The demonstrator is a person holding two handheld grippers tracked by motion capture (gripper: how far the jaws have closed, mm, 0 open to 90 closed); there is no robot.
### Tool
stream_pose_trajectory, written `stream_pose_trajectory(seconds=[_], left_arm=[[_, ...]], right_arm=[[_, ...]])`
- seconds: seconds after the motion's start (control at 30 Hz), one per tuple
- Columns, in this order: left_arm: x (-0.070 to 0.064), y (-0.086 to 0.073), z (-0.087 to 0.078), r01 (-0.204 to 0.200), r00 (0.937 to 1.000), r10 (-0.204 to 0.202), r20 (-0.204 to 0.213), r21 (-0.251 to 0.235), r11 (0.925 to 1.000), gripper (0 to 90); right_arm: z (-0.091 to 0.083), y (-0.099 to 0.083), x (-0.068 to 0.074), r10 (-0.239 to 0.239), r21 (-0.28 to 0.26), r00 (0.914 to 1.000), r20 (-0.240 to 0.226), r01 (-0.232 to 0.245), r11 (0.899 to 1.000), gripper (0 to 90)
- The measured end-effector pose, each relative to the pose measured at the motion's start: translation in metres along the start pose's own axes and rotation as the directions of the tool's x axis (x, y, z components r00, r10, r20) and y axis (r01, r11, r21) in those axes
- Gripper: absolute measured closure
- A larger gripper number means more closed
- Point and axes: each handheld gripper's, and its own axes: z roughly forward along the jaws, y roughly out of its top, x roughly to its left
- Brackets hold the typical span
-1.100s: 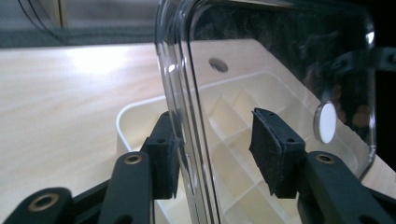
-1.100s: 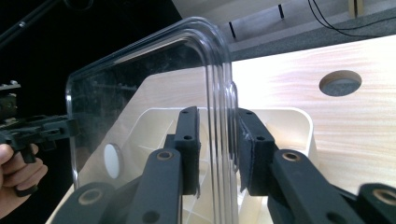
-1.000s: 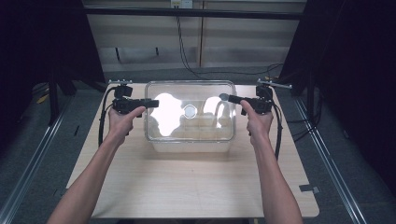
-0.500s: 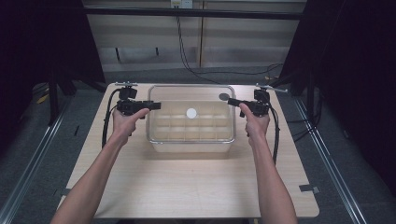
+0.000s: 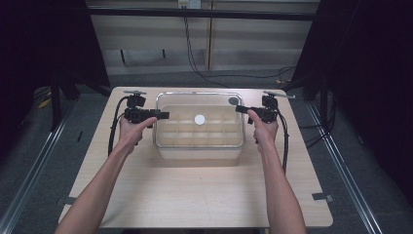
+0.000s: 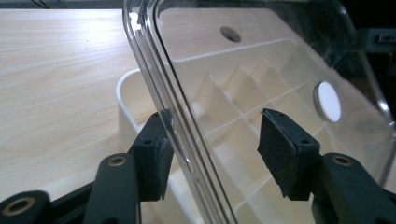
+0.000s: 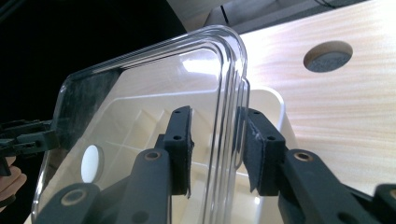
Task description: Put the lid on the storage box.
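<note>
My left claw point(image 6: 212, 154) and right claw point(image 7: 215, 149) both stand released, each straddling one rim of the clear lid point(image 5: 199, 119), which sits between them over the white divided box point(image 6: 140, 100) on the counter point(image 5: 195, 195).

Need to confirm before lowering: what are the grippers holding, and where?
Left gripper and right gripper straddle opposite side rims of the clear lid; whether they clamp cannot be told.

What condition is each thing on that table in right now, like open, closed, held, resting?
clear lid: held tilted above the box, between both grippers, not seated.
white divided box: uncovered, resting on the table, compartments look empty.
left gripper: jaws wide apart around the lid's edge.
right gripper: jaws apart, straddling the lid's rim.
table: bare wood with a round hole at the back.
</note>
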Motion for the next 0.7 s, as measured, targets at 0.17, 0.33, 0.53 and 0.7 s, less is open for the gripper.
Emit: stream_pose_trajectory(seconds=[0.17, 0.33, 0.53, 0.7], left_arm=[[0.003, -0.003, 0.002, 0.006, 1.0000, -0.006, 0.006, 0.013, 0.9999, 45.1], [0.005, -0.006, 0.007, 0.029, 0.9996, -0.029, 0.005, 0.019, 0.9994, 44.0], [0.007, -0.007, 0.010, 0.034, 0.9994, -0.034, 0.001, 0.031, 0.9989, 43.3], [0.008, -0.008, 0.011, 0.028, 0.9996, -0.028, 0.001, 0.029, 0.9992, 42.7]], right_arm=[[0.005, -0.002, -0.003, 0.006, 0.013, 0.9999, 0.012, -0.006, 1.000, 64.1], [0.010, -0.006, -0.003, -0.010, 0.011, 0.9991, 0.041, 0.009, 1.000, 61.3], [0.015, -0.011, -0.006, -0.007, 0.008, 0.9986, 0.052, 0.007, 1.000, 59.9], [0.017, -0.013, -0.008, -0.012, 0.015, 0.9984, 0.055, 0.011, 1.000, 58.7]])
